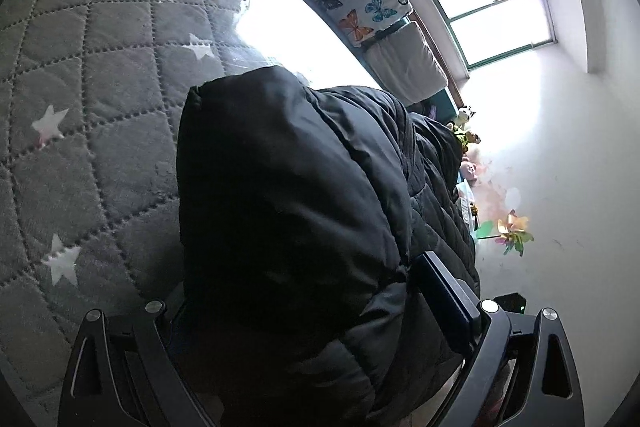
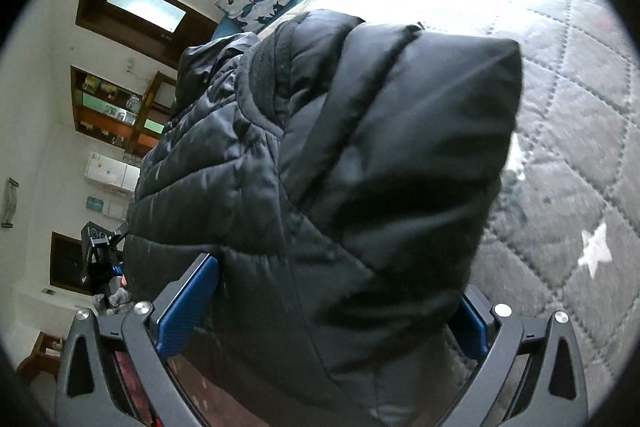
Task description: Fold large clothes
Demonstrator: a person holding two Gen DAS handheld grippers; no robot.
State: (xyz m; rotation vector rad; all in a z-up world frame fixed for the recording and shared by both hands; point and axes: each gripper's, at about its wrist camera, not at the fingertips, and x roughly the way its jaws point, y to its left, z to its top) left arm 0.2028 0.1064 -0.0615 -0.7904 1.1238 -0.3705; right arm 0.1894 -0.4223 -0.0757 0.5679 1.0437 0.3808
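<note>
Gripping thick folds of the black quilted puffer jacket, left gripper and right gripper both clamp it above the grey star-patterned quilted bedspread. Mid-fold carry, I judge; next, lay it flat, edges aligned.

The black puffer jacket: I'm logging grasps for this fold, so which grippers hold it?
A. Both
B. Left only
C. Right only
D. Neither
A: the black puffer jacket bulges between the fingers of the left gripper and of the right gripper, above the star-print quilt.
</note>
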